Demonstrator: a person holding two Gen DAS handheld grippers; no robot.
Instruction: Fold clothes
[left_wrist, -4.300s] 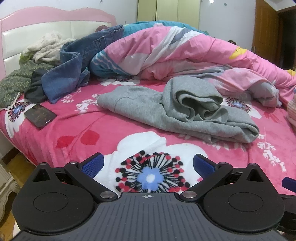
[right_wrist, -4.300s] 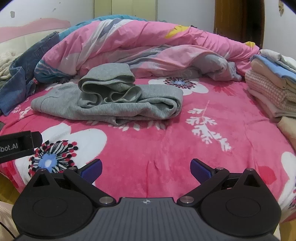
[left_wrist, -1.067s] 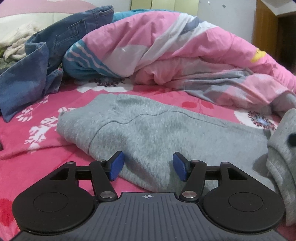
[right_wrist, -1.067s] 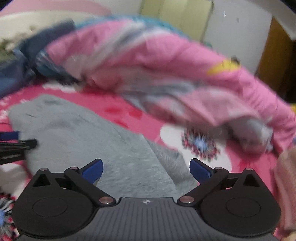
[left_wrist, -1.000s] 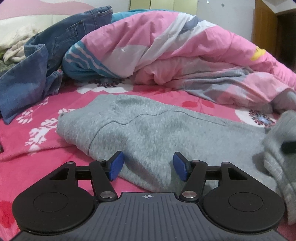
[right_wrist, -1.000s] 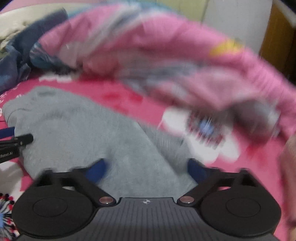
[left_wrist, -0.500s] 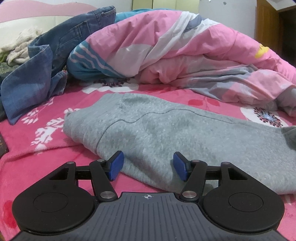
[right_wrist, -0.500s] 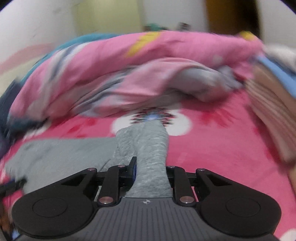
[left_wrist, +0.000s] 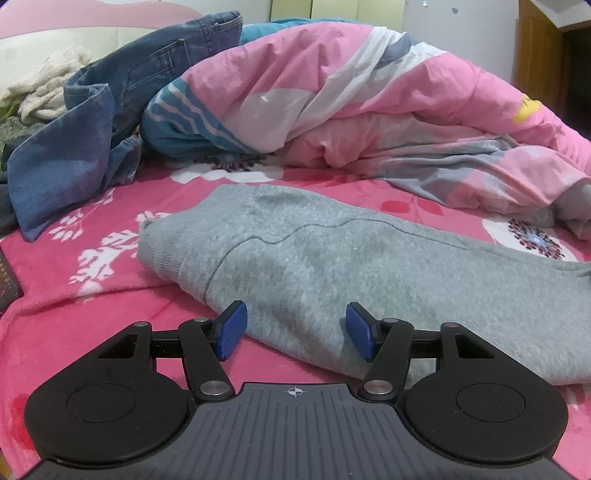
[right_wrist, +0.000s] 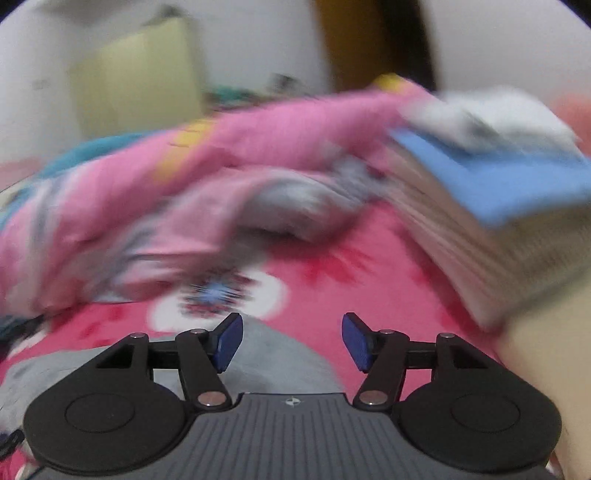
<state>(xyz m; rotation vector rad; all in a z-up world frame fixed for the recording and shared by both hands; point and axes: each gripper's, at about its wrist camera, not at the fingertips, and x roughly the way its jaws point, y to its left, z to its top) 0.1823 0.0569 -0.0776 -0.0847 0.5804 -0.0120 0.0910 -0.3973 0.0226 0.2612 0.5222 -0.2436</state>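
A grey sweat garment (left_wrist: 369, 266) lies stretched out flat across the pink floral bedspread (left_wrist: 92, 288). My left gripper (left_wrist: 295, 332) rests low at its near hem. The blue pads stand apart with the hem lying between them, not pinched. In the blurred right wrist view my right gripper (right_wrist: 291, 341) has its jaws opening. One end of the grey garment (right_wrist: 280, 354) lies just below and between the fingers, no longer clamped.
A rumpled pink duvet (left_wrist: 351, 110) fills the back of the bed. Blue jeans (left_wrist: 110, 103) and a cream knit (left_wrist: 44, 88) are heaped at the back left. A dark flat object (left_wrist: 5, 284) lies at the left edge. A stack of folded clothes (right_wrist: 480, 206) stands at the right.
The right gripper clamped the bunched grey cloth, drew it out to the right so the garment lies flat, then opened. Its view swung towards the folded stack. The left gripper stayed put.
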